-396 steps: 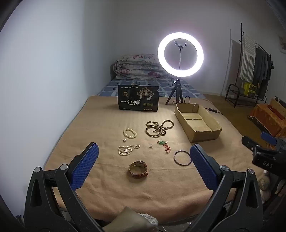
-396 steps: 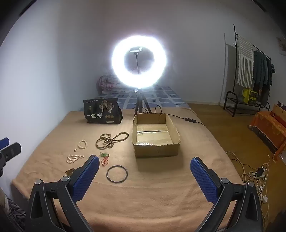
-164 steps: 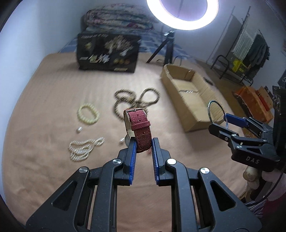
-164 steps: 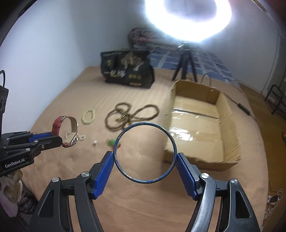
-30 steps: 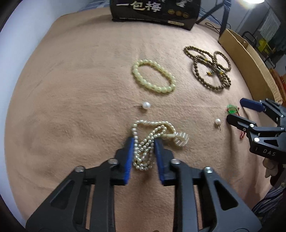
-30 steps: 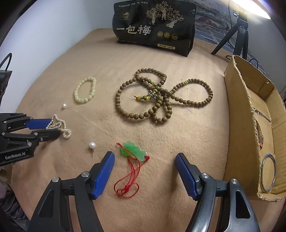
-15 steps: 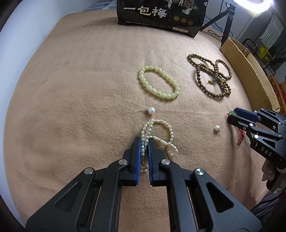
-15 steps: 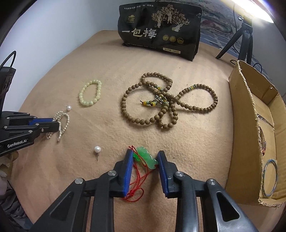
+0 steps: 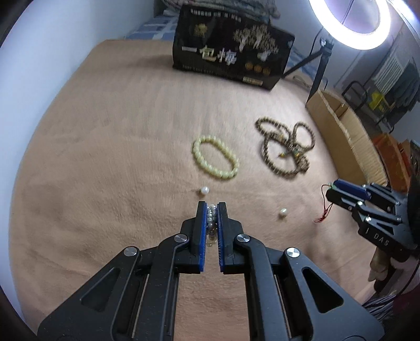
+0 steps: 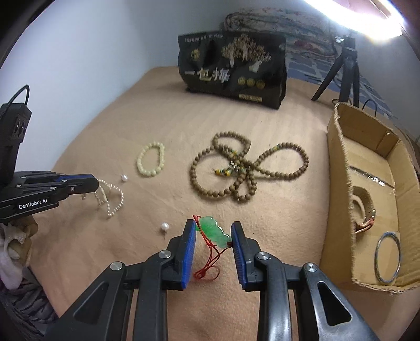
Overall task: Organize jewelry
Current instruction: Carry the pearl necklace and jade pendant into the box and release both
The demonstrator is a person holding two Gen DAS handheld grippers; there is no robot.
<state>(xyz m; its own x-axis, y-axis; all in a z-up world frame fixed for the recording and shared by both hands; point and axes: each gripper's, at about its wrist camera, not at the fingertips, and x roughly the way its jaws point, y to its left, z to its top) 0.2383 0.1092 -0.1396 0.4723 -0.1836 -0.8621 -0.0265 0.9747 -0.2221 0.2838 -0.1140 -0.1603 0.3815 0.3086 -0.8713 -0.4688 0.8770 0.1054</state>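
Presently, the left hand-held gripper [image 9: 210, 209] is closed narrow on a pearl necklace [image 10: 110, 195], whose loops hang from the blue pads above the tan blanket [image 9: 105, 157]. The right hand-held gripper [image 10: 213, 230] has its pads pressed to both ends of a green jade pendant [image 10: 214, 232], the pendant's red cord [image 10: 210, 265] trailing down to the blanket. Lying loose on the blanket: a pale yellow bead bracelet [image 9: 215, 161], a long brown bead strand [image 10: 244, 168] coiled in several loops just right of it, and two single pearl pins, one [image 9: 204, 190] just ahead of the left pads, the other [image 10: 164, 226] left of the right pads. A cardboard box [image 10: 338, 168] stands at the right edge, holding a metal bangle [image 10: 388, 257] flat on its floor and a strap watch [image 10: 363, 207] beside it. Behind stand a black printed bag [image 10: 232, 70] and a ring light [image 9: 349, 23] on a tripod [image 10: 346, 68].
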